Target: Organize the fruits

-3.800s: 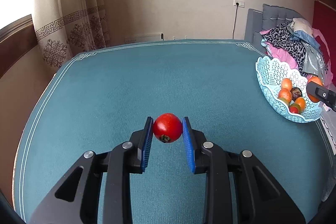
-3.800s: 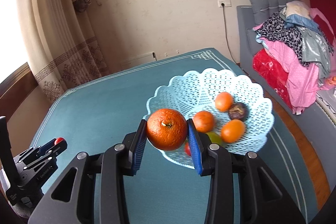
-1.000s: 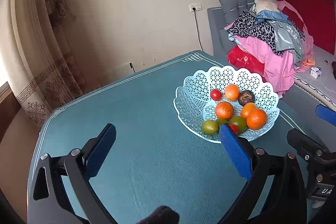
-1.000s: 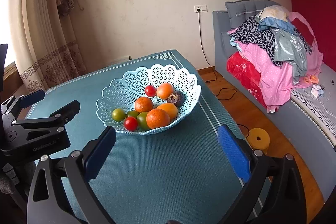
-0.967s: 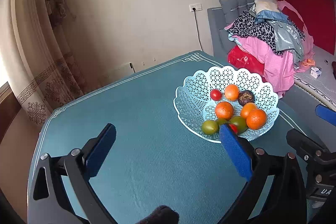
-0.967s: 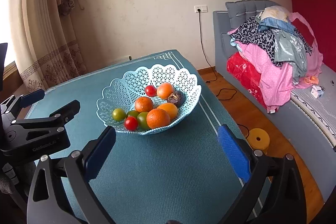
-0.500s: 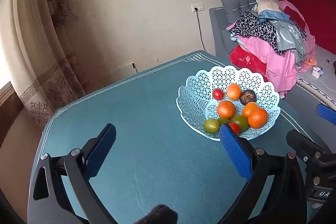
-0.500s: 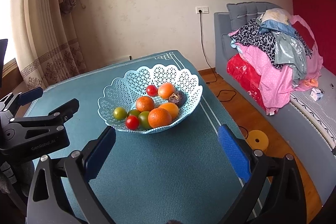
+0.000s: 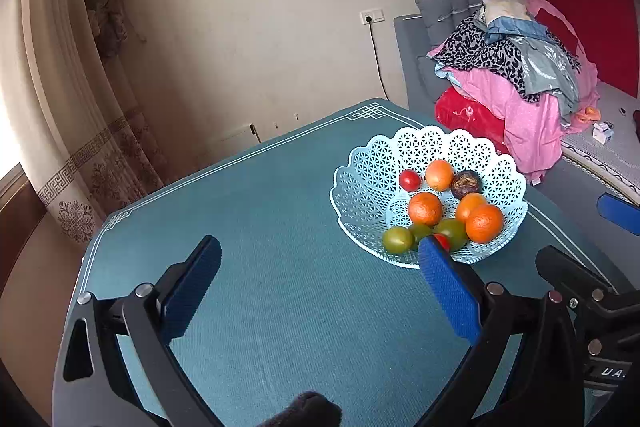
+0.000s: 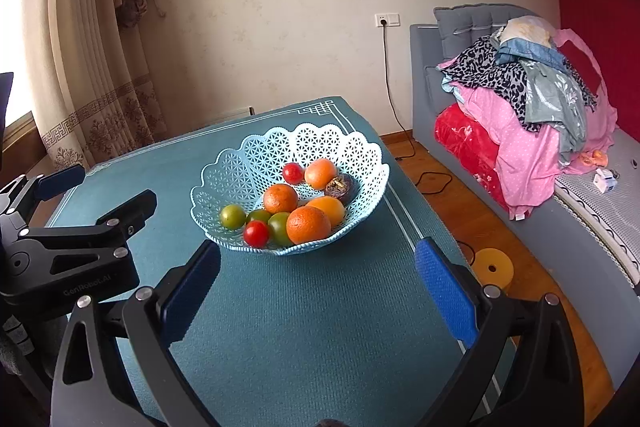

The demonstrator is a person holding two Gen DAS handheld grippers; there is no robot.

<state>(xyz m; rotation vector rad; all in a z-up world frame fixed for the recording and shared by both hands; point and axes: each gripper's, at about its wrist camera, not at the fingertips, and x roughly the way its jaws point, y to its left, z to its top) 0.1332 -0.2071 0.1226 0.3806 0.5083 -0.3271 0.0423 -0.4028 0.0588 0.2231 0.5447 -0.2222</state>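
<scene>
A pale blue lattice basket [image 9: 368,163] [image 10: 236,159] sits on the teal table and holds several fruits: oranges [image 9: 484,223] [image 10: 309,225], red tomatoes [image 9: 409,180] [image 10: 256,233], green fruits [image 9: 397,239] [image 10: 233,216] and a dark mangosteen [image 9: 466,183] [image 10: 338,187]. My left gripper [image 9: 316,287] is wide open and empty, held above the table to the near left of the basket. My right gripper [image 10: 318,291] is wide open and empty, held in front of the basket. Each gripper shows at the edge of the other's view.
The teal table [image 9: 280,287] [image 10: 300,327] has a white border line. A grey sofa with piled clothes [image 9: 516,75] [image 10: 528,99] stands to the right. A curtain [image 10: 92,67] hangs at the left. A yellow disc [image 10: 492,269] lies on the wooden floor.
3.8 s ago my left gripper held a red tomato and my right an orange; both fruits lie in the basket now. Both grippers have opened and pulled back slightly over the last second.
</scene>
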